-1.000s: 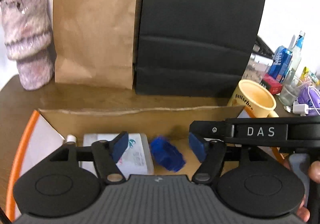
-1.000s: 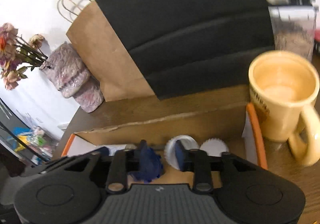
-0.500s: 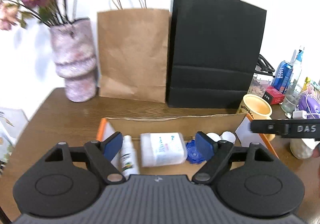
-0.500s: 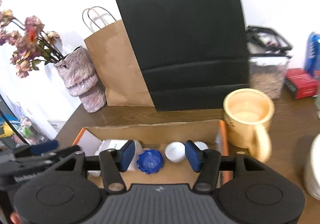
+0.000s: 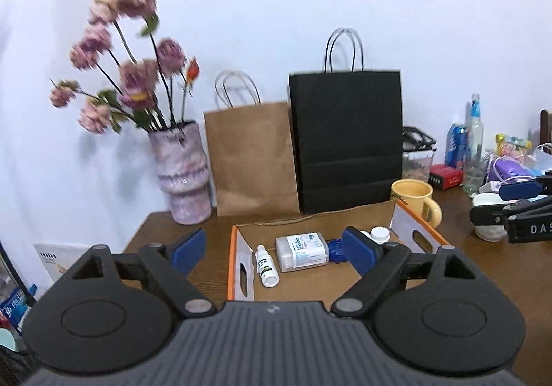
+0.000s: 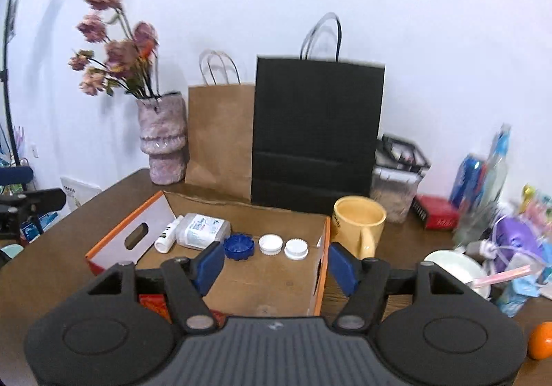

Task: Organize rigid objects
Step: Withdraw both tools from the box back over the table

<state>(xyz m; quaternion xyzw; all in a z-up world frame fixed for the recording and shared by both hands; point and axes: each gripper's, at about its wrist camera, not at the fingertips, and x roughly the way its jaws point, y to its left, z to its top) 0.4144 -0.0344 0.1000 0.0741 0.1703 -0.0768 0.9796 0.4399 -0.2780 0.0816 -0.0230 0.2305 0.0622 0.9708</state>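
Note:
An open cardboard box (image 6: 262, 277) with orange edges sits on the brown table. Along its far side lie a small white dropper bottle (image 6: 168, 234), a clear plastic case (image 6: 203, 230), a blue ridged lid (image 6: 239, 245) and two white caps (image 6: 270, 243) (image 6: 296, 249). The left wrist view shows the box (image 5: 238, 260), bottle (image 5: 266, 265), case (image 5: 302, 252) and a white cap (image 5: 380, 234). My left gripper (image 5: 274, 251) is open and empty, held back above the box. My right gripper (image 6: 274, 263) is open and empty, above the box's near side.
A yellow mug (image 6: 358, 223) stands right of the box. A black bag (image 6: 315, 134), brown bag (image 6: 220, 135) and flower vase (image 6: 162, 141) stand behind. A white bowl (image 6: 455, 268), bottles, a can and an orange (image 6: 540, 339) crowd the right.
Both grippers pulled back and up from the box, and both opened wider. The blue lid, near the right gripper's fingers a second ago, now lies in the box.

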